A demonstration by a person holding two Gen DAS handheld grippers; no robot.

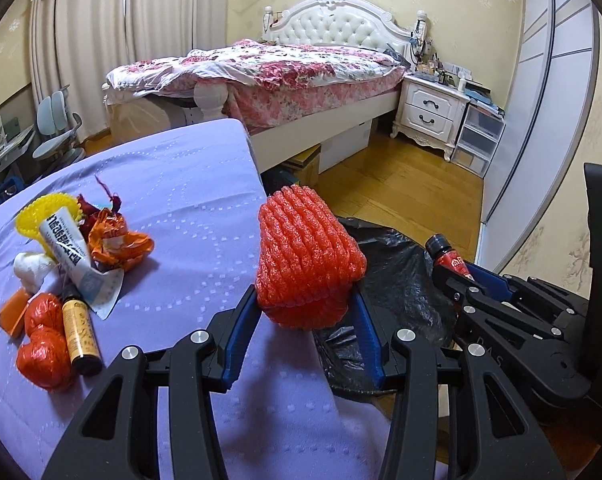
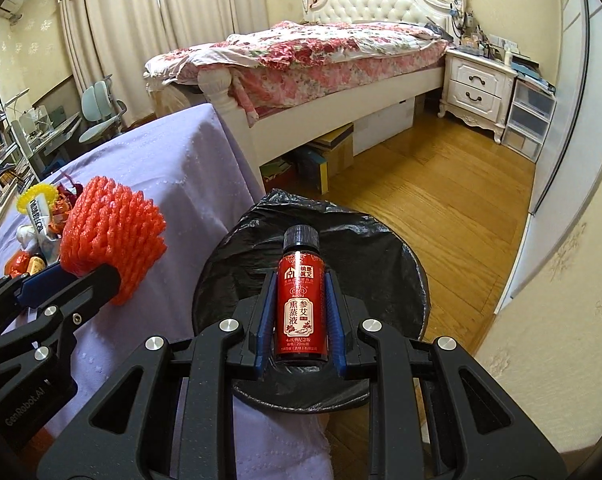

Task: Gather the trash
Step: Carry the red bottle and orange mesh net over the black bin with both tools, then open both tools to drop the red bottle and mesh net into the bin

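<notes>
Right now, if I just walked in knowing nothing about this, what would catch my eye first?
Probably the bright orange foam fruit net, gripped in the left gripper at the edge of the lavender-covered table. Next, the small red bottle with a black cap, clamped in the right gripper above the black-lined trash bin on the floor. A heap of wrappers and another small bottle waits on the table.

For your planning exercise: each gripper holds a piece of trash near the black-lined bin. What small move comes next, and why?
Probably open the right gripper: its red bottle already hangs over the bin, while the foam net sits at the table edge.
</notes>
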